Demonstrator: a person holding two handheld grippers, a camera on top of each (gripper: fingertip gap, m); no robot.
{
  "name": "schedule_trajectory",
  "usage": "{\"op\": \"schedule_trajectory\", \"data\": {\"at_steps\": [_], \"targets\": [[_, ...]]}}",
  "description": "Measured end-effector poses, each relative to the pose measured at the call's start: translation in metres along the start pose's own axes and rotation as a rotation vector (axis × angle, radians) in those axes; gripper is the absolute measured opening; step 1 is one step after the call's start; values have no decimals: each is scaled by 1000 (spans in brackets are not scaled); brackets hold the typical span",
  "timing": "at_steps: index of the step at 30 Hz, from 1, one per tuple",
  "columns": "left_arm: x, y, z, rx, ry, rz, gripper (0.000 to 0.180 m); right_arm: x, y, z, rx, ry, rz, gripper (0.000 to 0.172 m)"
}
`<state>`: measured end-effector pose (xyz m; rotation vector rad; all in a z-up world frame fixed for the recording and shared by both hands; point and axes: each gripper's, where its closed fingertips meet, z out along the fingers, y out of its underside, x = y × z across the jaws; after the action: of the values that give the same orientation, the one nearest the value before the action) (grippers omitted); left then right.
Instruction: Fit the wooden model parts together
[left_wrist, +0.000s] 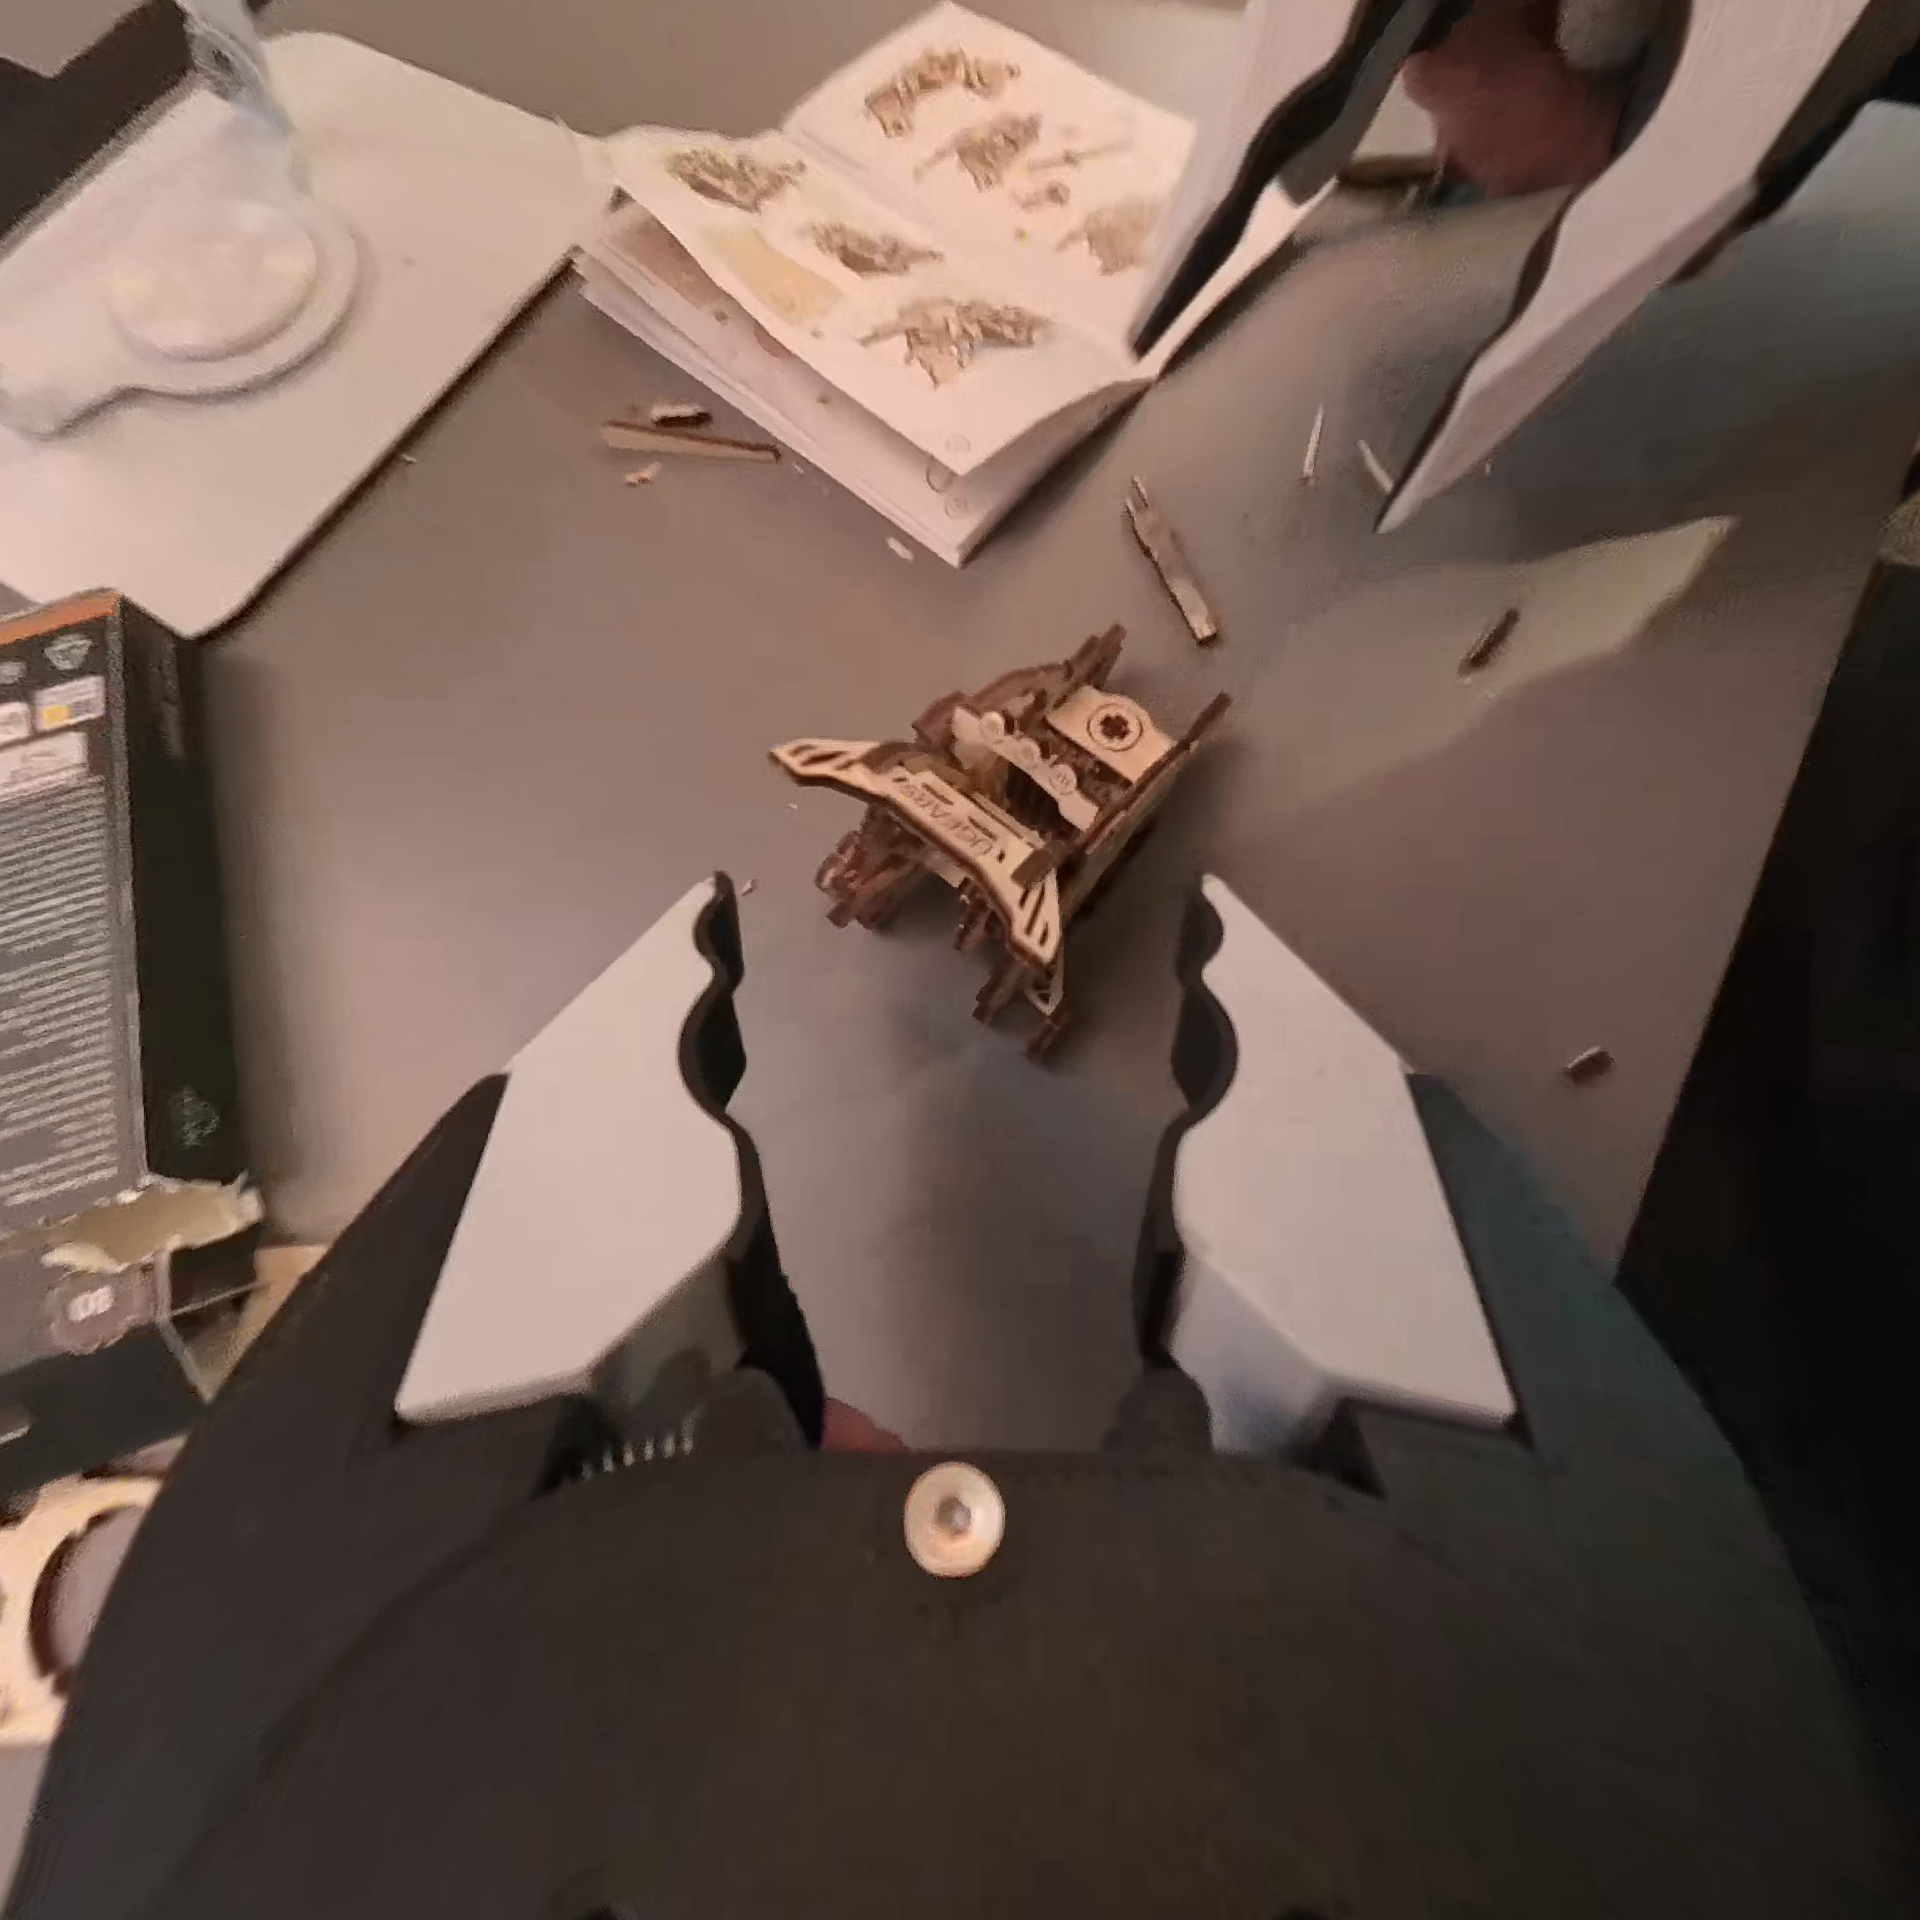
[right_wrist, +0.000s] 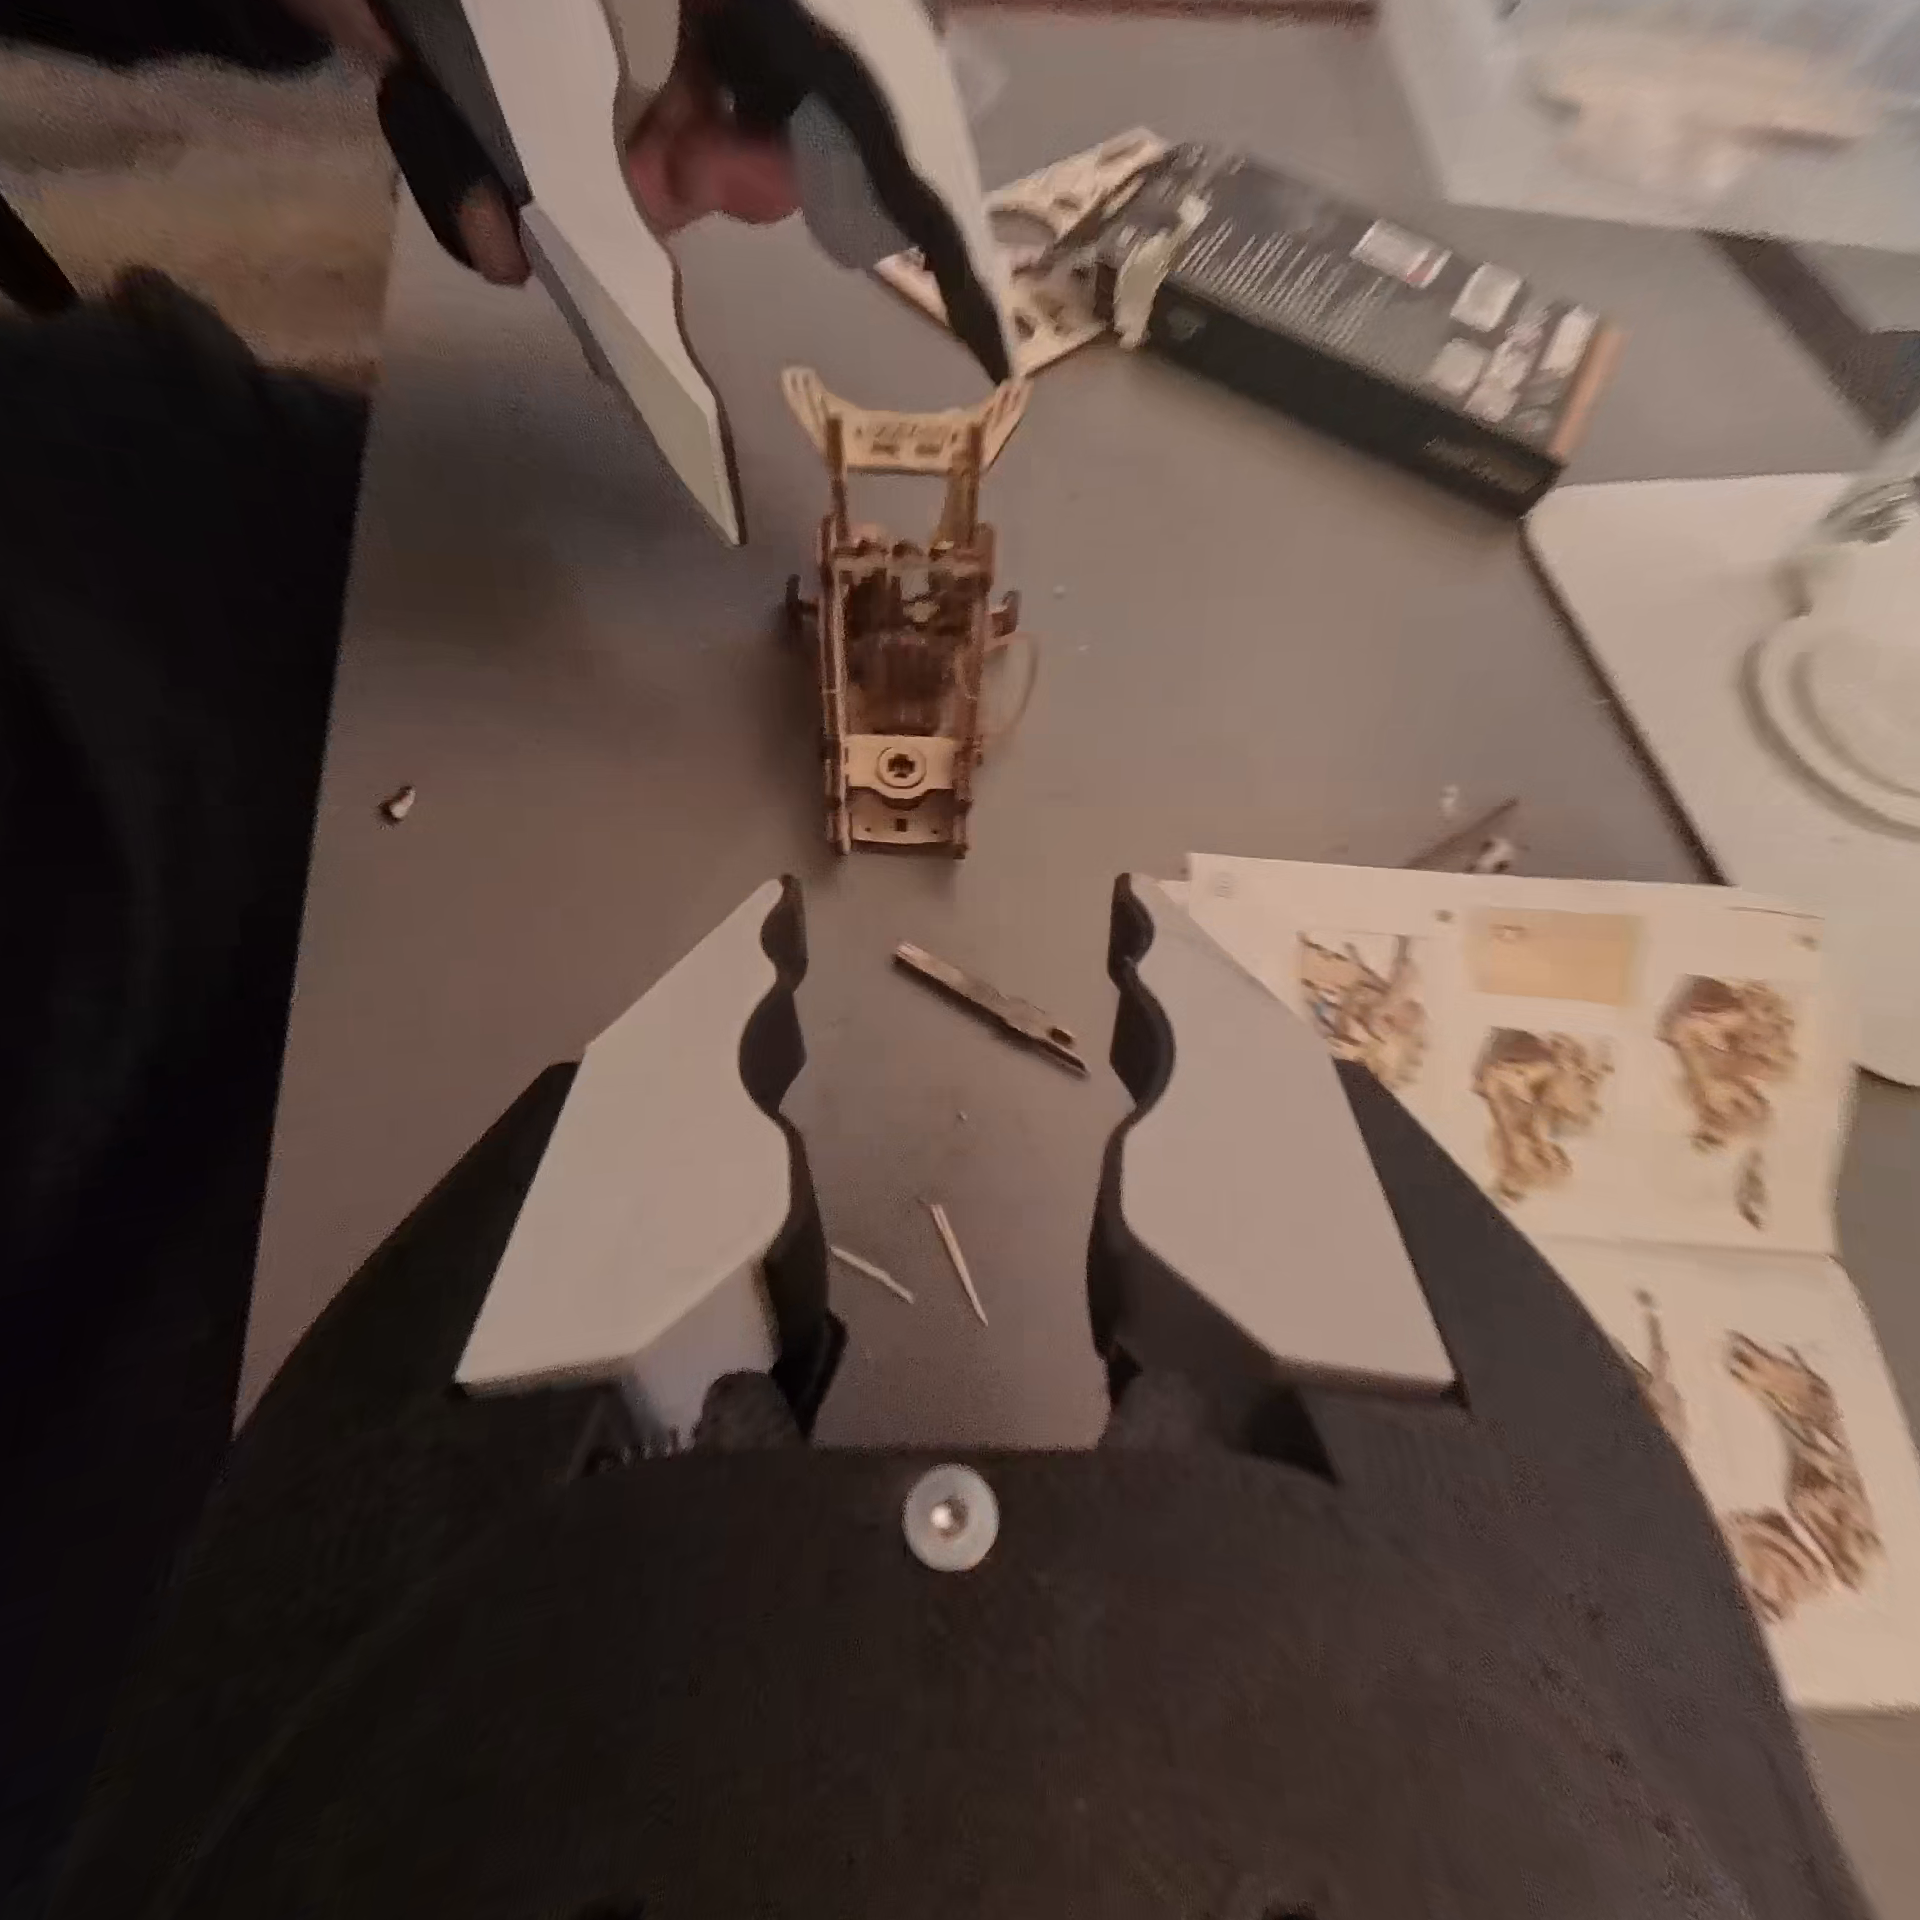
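Both jaws stand wide and bare: left hand-held gripper, right hand-held gripper. The wooden model stands free on the surface, just past the left fingertips at 12 o'clock. Best to close squarely on its side frames. A loose strip lies nearer; instruction booklet farther at 12 o'clock.

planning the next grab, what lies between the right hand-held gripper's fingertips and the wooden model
Only bare grey table, seen in the right wrist view. The right hand-held gripper is open just short of the wooden model.
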<state>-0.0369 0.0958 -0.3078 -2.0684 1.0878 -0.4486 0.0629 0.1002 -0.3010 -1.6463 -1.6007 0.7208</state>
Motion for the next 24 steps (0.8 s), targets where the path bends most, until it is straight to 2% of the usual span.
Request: {"op": "schedule_trajectory", "data": {"at_steps": [1,5,10,13,24], "targets": [[2,3,5,-4,17,2,82,-1,4,12,-35,5,-20,62],[2,9,16,-1,17,18,72,-8,2,45,-68,-47,0,61],[5,11,24,22,12,5,60,-18,-4,66,-54,-110,26,53],[7,11,28,32,15,-3,59,-17,-4,69,-35,-112,39,42],[10,13,36,29,-24,-11,64,-20,-3,67,-36,-124,11,37]]}}
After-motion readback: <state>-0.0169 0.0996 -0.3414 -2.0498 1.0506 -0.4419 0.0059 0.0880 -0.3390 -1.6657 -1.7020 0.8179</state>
